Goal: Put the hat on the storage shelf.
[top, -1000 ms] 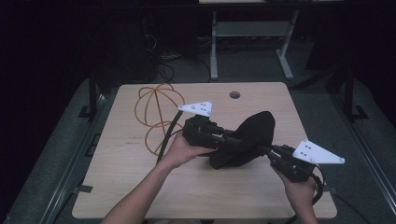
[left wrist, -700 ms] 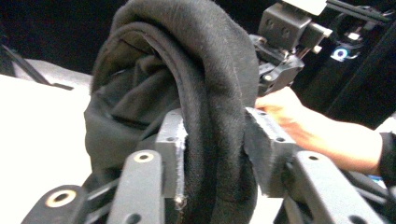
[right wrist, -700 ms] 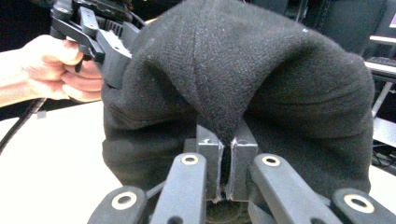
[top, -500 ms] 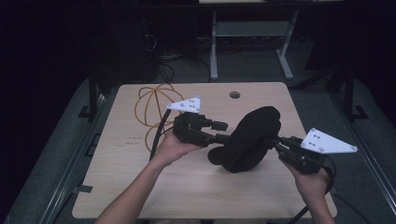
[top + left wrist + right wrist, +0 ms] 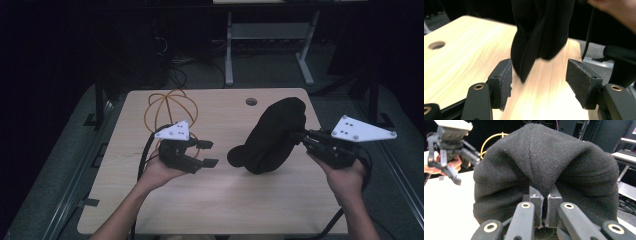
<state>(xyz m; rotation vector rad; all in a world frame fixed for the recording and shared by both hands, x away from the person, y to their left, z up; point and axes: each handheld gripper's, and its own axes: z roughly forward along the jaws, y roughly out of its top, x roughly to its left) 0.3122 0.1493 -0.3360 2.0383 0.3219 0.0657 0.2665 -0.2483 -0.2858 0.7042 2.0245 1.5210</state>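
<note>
A black knit cloth (image 5: 272, 137) hangs bunched above the worktop's (image 5: 215, 200) right half, pinched in my right tongs (image 5: 545, 213). My left tongs (image 5: 204, 153) have just been opening, nothing between them, toward the left edge. Next, I judge: regrip a loose hem
</note>
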